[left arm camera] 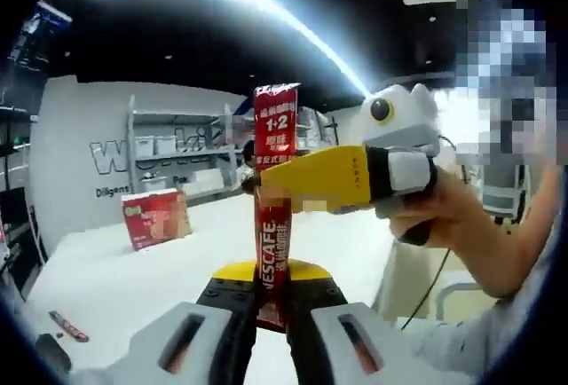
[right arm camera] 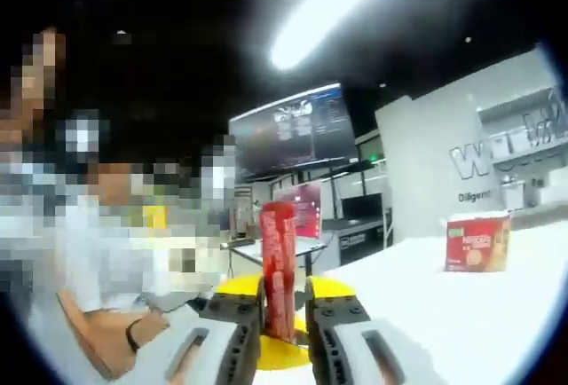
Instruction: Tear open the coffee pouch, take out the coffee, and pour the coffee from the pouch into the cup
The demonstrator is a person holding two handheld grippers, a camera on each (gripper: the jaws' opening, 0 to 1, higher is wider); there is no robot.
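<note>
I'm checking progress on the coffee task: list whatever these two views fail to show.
- Cup: not seen on the table in the left gripper view.
- Coffee pouch top: too small to tell whether torn.
- Pouch middle: hidden behind the right tongs.
- Pouch bottom: hidden between the left tongs.
- Small item: too small to identify.
- Red box: print blurred, right gripper view.

Coffee stick (left arm camera: pixel 274 216): foot hidden between left gripper (left arm camera: pixel 271 314) jaws; middle covered by the right gripper (left arm camera: pixel 266 185) crossing it. Red box (left arm camera: pixel 156 217) print too small to read. Small dark wrapper (left arm camera: pixel 68 326) on table (left arm camera: pixel 133 278): blurred, can't identify.
</note>
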